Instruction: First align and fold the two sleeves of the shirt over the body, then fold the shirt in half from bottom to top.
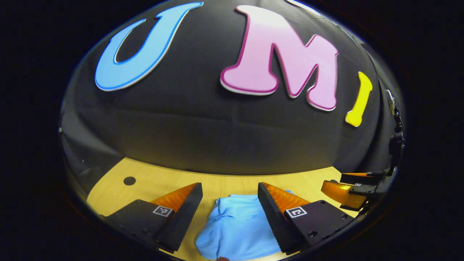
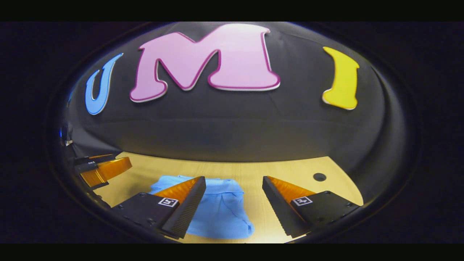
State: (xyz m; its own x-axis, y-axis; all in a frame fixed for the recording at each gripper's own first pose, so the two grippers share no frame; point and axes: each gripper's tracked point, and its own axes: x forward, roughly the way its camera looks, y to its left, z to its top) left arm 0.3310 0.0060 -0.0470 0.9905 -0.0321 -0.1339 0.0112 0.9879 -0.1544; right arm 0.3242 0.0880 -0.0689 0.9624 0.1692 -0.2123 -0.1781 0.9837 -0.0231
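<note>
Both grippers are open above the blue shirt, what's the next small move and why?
Probably lift both away. The shirt lies on the table as a compact bundle that looks already folded, and the left gripper and right gripper stand open, gripping nothing.

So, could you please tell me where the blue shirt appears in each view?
Left gripper view: shirt at bottom centre, between the open jaws.
Right gripper view: shirt at lower left of centre, partly behind the left finger.
Shared landmark: the dark hole in the wooden table.
</note>
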